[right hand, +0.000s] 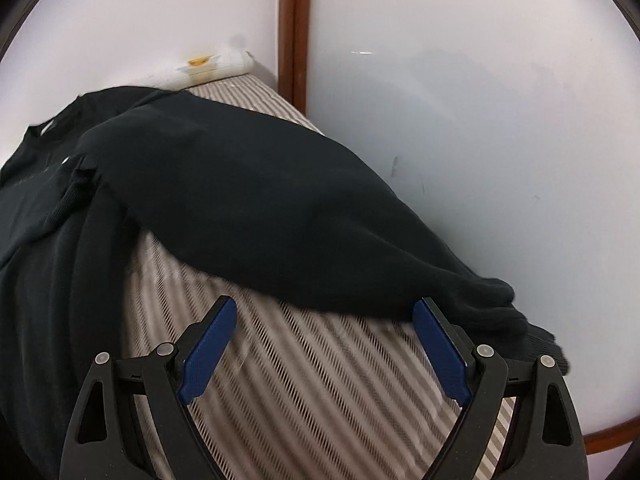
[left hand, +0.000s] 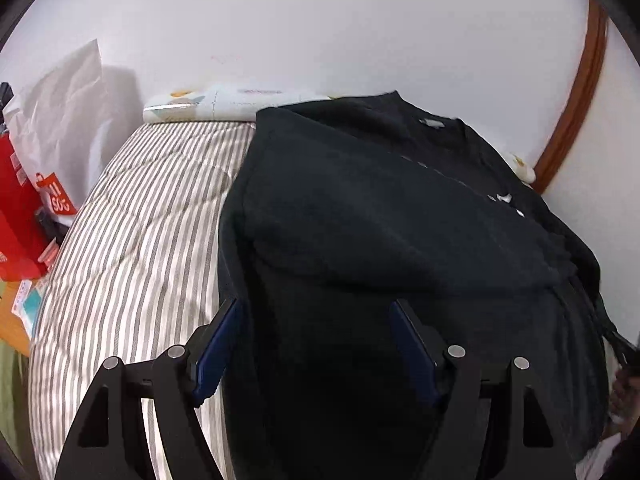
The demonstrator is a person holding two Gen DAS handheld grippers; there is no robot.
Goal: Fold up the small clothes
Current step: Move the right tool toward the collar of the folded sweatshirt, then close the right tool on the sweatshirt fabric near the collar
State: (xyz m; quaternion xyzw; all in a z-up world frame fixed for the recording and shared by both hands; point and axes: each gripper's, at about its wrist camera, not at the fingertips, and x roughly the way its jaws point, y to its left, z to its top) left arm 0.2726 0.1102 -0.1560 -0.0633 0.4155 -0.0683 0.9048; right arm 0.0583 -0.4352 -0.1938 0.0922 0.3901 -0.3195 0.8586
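On the bed: a black sweatshirt (left hand: 360, 208) lies spread over the striped bedding (left hand: 132, 216), its neck towards the pillow (left hand: 208, 106) at the far end by the white wall (left hand: 320, 20).
Sweatshirt, from my left side: one side panel is folded in over the body, and the collar with its small label sits near the far edge.
Sweatshirt, from my right side: the sleeve (right hand: 280, 208) stretches out across the stripes towards the wall, with its ribbed cuff (right hand: 536, 336) at the near end.
Left gripper (left hand: 316, 308): my jaws stand apart above the near part of the sweatshirt; the left blue pad (left hand: 218, 352) sits over the cloth's edge where it meets the stripes, the right one over the dark cloth. Nothing is pinched between them.
Right gripper (right hand: 324, 308): my jaws are spread wide over bare striped bedding, released and holding nothing. The right blue pad (right hand: 440, 352) is just beside the sleeve near the cuff; whether it touches the cloth I cannot tell, since the bedding under it is blurred.
Beside the bed, left: a white paper bag (left hand: 60, 96) and a red bag (left hand: 24, 208) stand by the wall.
Corner, right: a brown wooden strip (right hand: 294, 28) runs up between the two walls.
Far right edge of my left view: perhaps a hand, too dark to be sure.
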